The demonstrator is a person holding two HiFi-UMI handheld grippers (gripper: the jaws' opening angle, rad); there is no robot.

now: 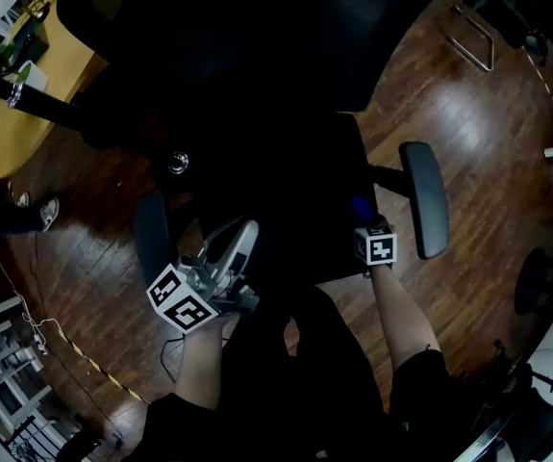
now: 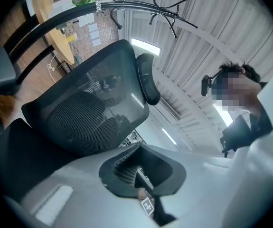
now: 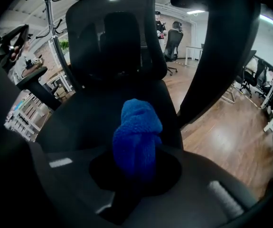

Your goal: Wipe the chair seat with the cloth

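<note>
1 cloth [image 3: 138, 122], blue, sits clamped in our right tongs [image 3: 135, 167], chair seat [image 3: 93, 108] directly beyond at frame centre; left tongs [image 1: 240, 243] closed, empty.

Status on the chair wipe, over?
Right gripper shut on blue cloth, over chair seat; contact unclear. Left gripper shut, empty, near armrest. Nothing seen blocking the seat.
</note>
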